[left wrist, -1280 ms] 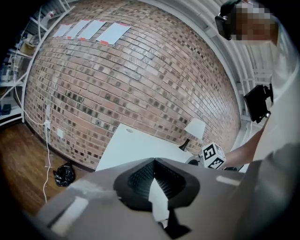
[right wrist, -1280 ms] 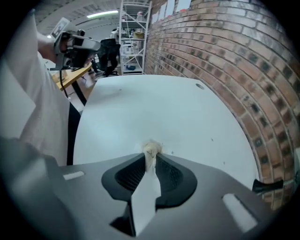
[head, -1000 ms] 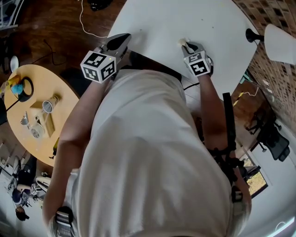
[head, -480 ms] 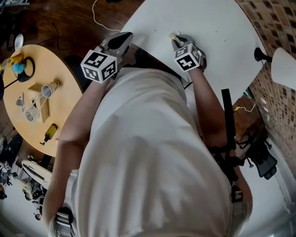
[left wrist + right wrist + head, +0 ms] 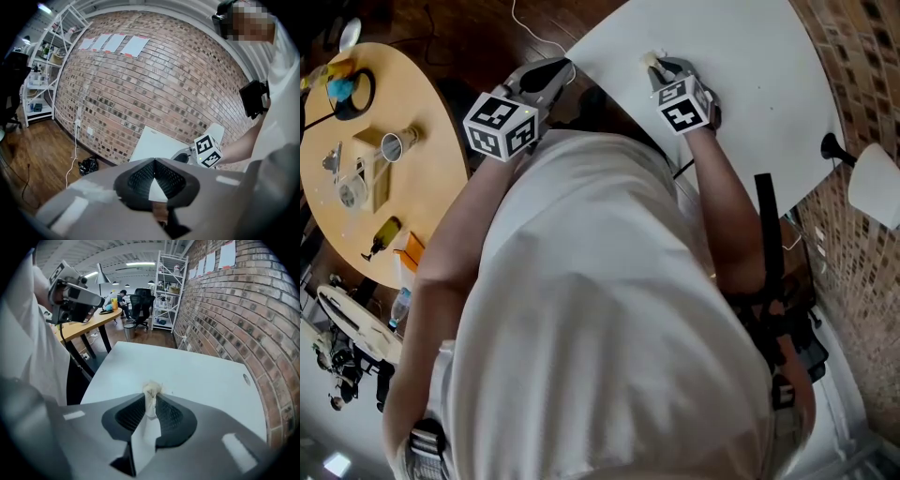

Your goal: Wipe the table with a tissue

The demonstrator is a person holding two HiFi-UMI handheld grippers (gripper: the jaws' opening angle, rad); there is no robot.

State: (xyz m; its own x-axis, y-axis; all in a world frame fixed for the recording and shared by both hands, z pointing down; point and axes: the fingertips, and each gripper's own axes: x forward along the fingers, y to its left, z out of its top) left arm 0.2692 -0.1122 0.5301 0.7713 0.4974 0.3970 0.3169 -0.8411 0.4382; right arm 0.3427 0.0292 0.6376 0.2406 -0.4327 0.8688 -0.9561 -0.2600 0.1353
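My right gripper (image 5: pixel 659 67) is shut on a crumpled white tissue (image 5: pixel 652 59), which pokes out past the fingertips. It points steeply down at the white table (image 5: pixel 750 75), near the table's near-left edge. In the right gripper view the tissue (image 5: pixel 151 393) sits pinched between the pads of the right gripper (image 5: pixel 151 398), with the white table (image 5: pixel 197 376) right below. My left gripper (image 5: pixel 559 67) hovers beside the table's left edge. In the left gripper view the left gripper (image 5: pixel 154 159) has its tips together with nothing between them.
A round wooden table (image 5: pixel 422 197) with cups, a bottle and small items stands at the left. A black lamp with a white shade (image 5: pixel 874 187) stands at the right by the brick wall (image 5: pixel 154 79). A white cable (image 5: pixel 534 33) lies on the wooden floor.
My right gripper has slid the tissue leftward along the table's near side, closer to the left edge. The left gripper has shifted a little beside the table.
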